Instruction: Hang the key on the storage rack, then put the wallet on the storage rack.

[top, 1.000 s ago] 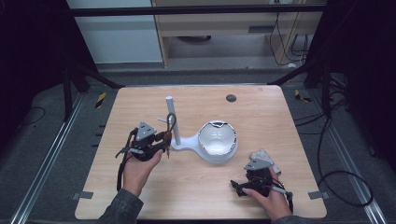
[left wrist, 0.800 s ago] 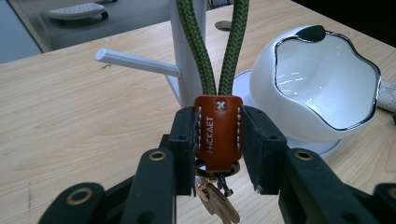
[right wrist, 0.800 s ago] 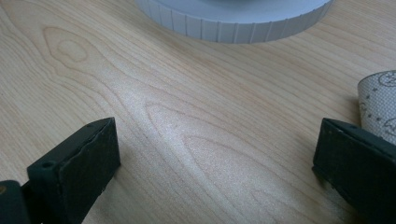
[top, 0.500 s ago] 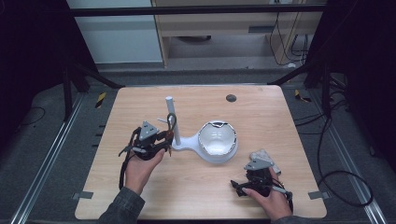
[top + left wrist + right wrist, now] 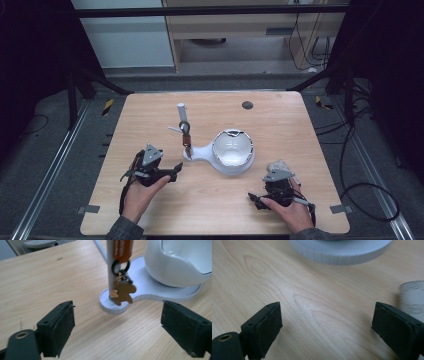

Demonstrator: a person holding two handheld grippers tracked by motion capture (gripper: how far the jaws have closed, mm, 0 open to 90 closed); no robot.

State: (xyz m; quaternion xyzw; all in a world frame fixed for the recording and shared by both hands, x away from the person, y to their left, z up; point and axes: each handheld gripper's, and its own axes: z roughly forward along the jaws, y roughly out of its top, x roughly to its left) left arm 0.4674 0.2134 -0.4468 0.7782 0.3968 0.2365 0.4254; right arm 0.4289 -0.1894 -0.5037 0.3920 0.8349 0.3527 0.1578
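We've got the keyring point(image 5: 121, 287) hanging on the post point(image 5: 182, 120) of the white stand point(image 5: 227, 155), its orange strap looped over a peg and the little gingerbread charm dangling just above the base. Our left gripper point(image 5: 176, 169) sits just beside that base, jaws just opened and spread wide with nothing between them. So the hang looks done, and the clean way out is straight back and low, keeping clear of the charm so it doesn't swing off. Our right gripper point(image 5: 251, 196) rests near the table's point(image 5: 300, 125) front edge, well apart from the post; its jaws have just eased in a little yet stand apart, empty. In its own view a pale blurred cylinder sits at the right edge — possibly a roll, hard to say. The peg itself is cut off in the left gripper view.
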